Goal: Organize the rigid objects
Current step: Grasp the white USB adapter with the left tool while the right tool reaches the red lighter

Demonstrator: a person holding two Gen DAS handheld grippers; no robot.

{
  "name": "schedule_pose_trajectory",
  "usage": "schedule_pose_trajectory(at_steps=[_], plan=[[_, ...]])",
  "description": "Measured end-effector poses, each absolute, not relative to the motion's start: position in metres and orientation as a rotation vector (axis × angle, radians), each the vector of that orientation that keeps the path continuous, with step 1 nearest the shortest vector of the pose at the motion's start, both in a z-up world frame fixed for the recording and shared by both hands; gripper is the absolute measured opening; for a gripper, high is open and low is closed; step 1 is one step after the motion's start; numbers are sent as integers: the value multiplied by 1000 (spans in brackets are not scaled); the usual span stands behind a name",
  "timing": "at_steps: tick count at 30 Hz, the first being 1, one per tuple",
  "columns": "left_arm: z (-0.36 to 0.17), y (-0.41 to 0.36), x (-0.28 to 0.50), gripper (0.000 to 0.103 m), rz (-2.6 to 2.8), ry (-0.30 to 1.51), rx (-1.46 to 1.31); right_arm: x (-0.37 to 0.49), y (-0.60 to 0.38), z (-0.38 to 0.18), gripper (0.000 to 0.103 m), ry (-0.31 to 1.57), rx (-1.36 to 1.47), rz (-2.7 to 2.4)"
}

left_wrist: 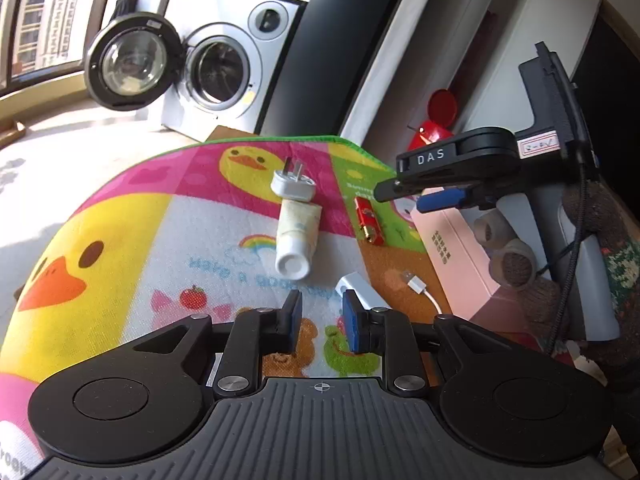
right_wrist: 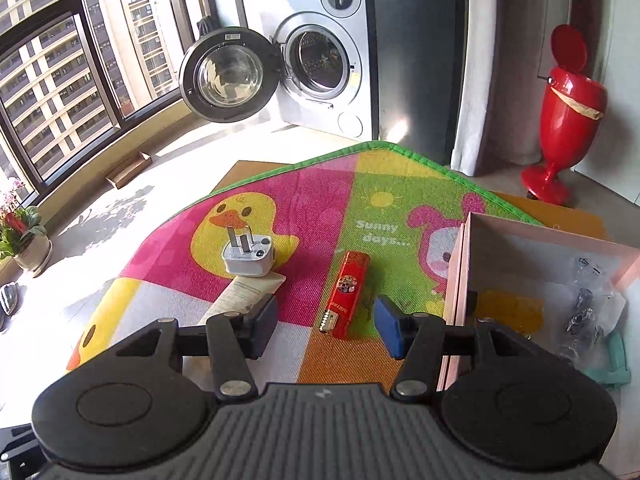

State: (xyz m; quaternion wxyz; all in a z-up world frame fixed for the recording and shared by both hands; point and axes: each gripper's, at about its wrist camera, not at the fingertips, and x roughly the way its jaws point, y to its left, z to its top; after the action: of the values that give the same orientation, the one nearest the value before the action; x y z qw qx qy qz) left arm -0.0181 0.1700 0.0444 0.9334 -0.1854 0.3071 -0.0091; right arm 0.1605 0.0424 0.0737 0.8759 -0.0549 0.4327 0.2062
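Observation:
On the cartoon mat [left_wrist: 120, 220] lie a white plug adapter [left_wrist: 292, 184], a white tube [left_wrist: 298, 236], a red lighter [left_wrist: 369, 220] and a white USB adapter with cable [left_wrist: 362, 288]. My left gripper [left_wrist: 322, 320] is open and empty, low over the mat, with the USB adapter just beyond its right finger. My right gripper [right_wrist: 326, 328] is open and empty above the red lighter [right_wrist: 344, 296]; it also shows in the left wrist view [left_wrist: 424, 196]. The plug adapter [right_wrist: 249, 256] and tube [right_wrist: 244, 296] lie to its left. A pink box [right_wrist: 460, 280] stands open at the right.
The pink box [left_wrist: 460, 256] holds a plastic bag of small dark parts [right_wrist: 584, 308]. A washing machine [right_wrist: 320, 52] with its door open stands beyond the mat. A red bin [right_wrist: 568, 112] stands at the back right. A potted plant [right_wrist: 24, 240] is by the window.

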Motion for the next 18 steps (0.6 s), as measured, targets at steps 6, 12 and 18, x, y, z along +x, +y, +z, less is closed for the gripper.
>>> schedule_pose_trajectory(at_steps=[6,12,18], plan=[[36,174,-24,24,-46,644,-389,179,77,36,45,964,-236,337],[29,175,-22,24,-48,664,-414,144,64,37,24,1015,-241,463],[30,162,-18,24,-69,682,-401,79,31,42,22,1034,-226,573]])
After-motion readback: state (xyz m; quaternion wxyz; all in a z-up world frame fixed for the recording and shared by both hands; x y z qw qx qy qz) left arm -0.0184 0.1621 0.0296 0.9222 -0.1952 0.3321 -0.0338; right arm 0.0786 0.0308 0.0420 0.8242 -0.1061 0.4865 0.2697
